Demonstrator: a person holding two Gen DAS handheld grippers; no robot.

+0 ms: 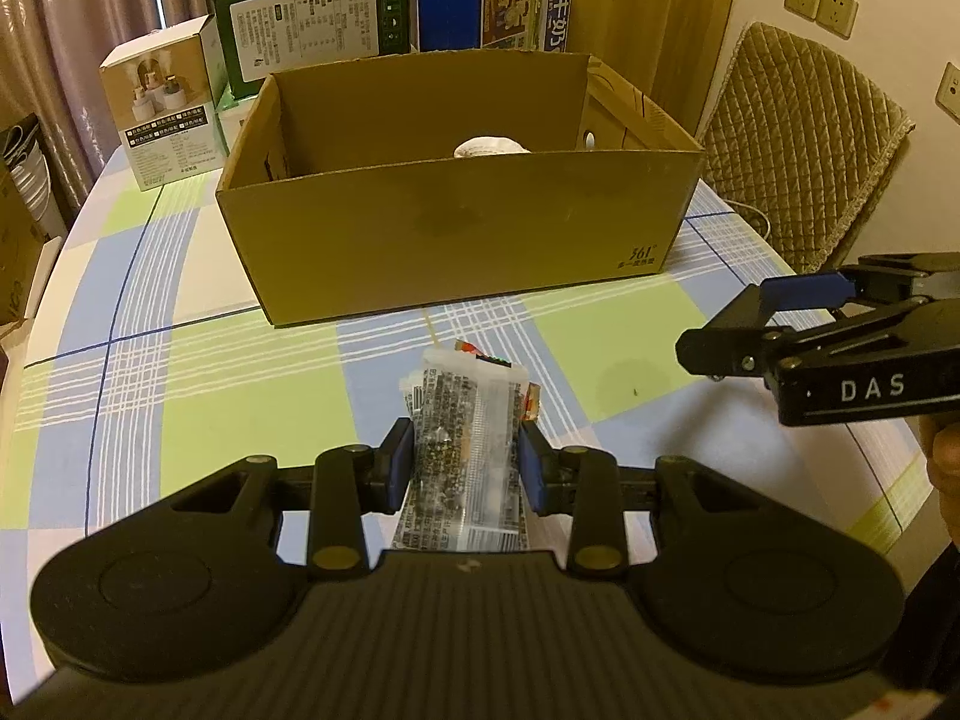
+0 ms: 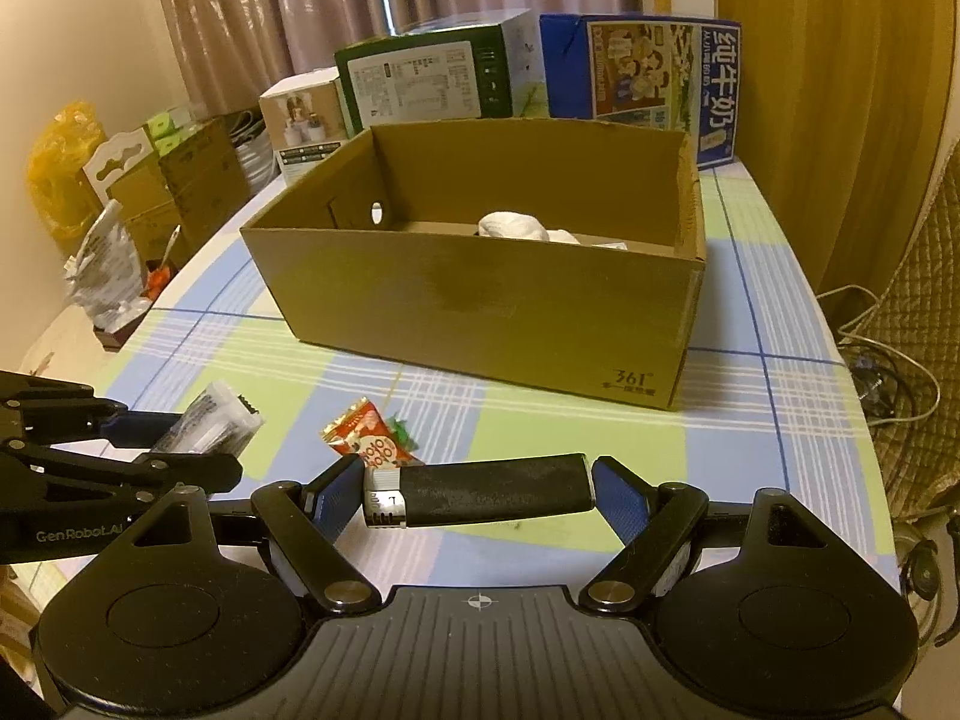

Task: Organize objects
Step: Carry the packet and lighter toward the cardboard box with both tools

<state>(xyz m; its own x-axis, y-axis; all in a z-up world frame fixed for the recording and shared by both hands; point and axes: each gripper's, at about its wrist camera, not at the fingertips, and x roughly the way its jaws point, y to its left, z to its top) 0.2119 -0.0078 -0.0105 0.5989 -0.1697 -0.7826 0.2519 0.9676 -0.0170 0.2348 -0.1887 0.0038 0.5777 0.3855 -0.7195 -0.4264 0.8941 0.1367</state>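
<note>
My left gripper is shut on a clear snack packet with black print, held upright just above the checked tablecloth. From the right wrist view that packet sticks out of the left gripper at the far left. My right gripper is shut on a black bar with a silver end, clamped lengthwise between the blue pads. A red snack packet lies on the cloth just beyond it. The open cardboard box stands ahead with a white lump inside. The right gripper shows side-on at the right.
Behind the cardboard box stand a white carton, a green carton and a blue milk carton. A quilted chair is at the table's right edge. Bags and boxes crowd the floor on the left; cables lie on the right.
</note>
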